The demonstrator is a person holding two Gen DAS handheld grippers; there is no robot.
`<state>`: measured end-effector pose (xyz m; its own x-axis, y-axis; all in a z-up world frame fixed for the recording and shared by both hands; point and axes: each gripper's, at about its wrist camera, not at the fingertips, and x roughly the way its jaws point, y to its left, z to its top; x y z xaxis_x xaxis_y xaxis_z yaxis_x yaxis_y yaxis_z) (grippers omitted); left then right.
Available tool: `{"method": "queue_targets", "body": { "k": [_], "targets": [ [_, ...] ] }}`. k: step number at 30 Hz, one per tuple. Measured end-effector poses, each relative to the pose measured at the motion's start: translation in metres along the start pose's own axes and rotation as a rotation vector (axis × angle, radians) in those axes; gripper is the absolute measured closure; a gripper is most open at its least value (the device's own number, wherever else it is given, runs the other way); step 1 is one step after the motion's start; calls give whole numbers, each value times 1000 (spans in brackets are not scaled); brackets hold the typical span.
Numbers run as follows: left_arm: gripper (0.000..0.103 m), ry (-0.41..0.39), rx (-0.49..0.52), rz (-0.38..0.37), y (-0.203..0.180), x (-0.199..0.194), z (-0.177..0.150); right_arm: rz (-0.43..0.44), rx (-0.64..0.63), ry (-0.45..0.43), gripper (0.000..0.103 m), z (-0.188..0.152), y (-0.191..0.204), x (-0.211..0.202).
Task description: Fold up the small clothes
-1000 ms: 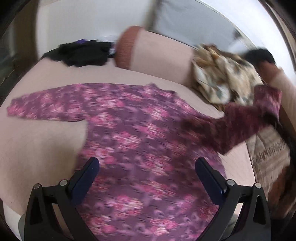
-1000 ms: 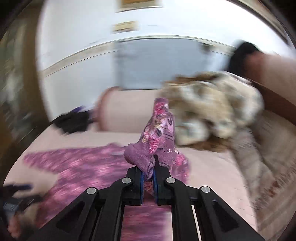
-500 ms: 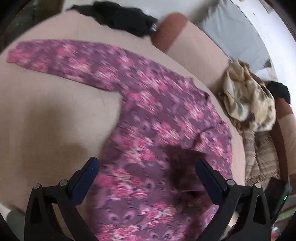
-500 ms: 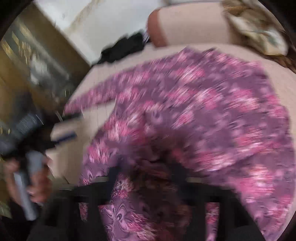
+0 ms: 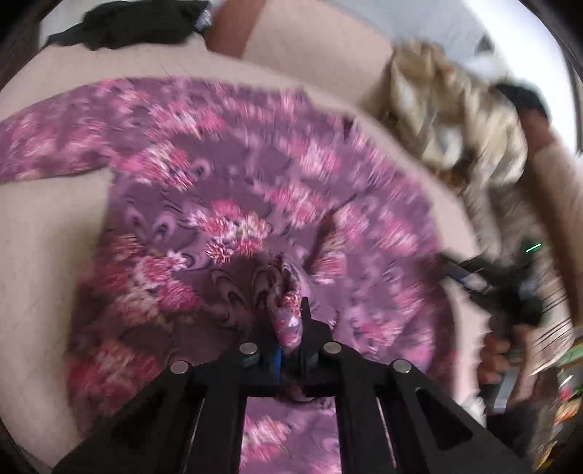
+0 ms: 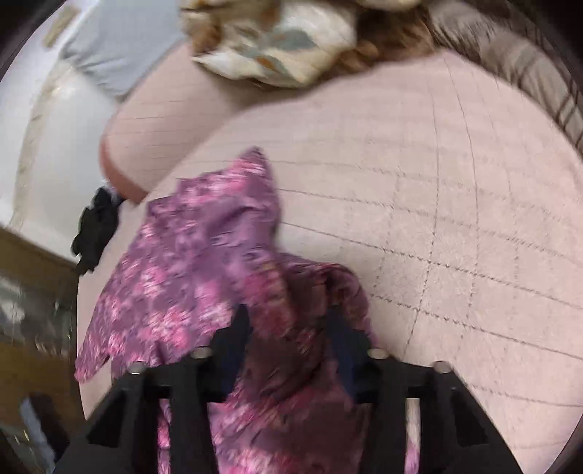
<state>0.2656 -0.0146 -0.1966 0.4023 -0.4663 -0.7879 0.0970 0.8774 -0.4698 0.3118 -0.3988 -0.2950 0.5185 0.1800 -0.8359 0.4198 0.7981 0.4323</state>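
Observation:
A purple top with pink flowers (image 5: 233,204) lies spread on the pink bed sheet (image 5: 47,233), one sleeve stretched out to the left. My left gripper (image 5: 289,328) is shut on a raised pinch of its fabric near the lower middle. In the right wrist view the same top (image 6: 196,255) shows its right part, with a darker fold lying between the fingers (image 6: 237,328) of my right gripper (image 6: 289,328). Its jaws stand apart and are closing around that fold. A person's hand (image 5: 499,350) holds the right gripper at the garment's right edge.
Black clothes (image 5: 127,25) lie at the far end of the bed beside a pink bolster (image 5: 309,40). A beige patterned cloth pile (image 5: 455,120) and a brown checked blanket (image 6: 517,69) sit to the right. Bare sheet (image 6: 455,218) lies right of the top.
My left gripper sank to the top and went from wide open to shut on a pinch of fabric. My right gripper let go of the lifted sleeve and swung down to the garment's right side.

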Motion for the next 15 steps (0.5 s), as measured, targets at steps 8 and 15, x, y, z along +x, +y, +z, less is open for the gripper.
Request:
{"method": "queue_targets", "body": {
  "k": [8,15],
  "targets": [
    [59,23,-171,162,56,-55,-59,30,51,-2,66,-20,-24,-4],
    [33,-123,-107,161,16,-114,-46,156,132,-40,63,-26,-33,-32]
  ]
}}
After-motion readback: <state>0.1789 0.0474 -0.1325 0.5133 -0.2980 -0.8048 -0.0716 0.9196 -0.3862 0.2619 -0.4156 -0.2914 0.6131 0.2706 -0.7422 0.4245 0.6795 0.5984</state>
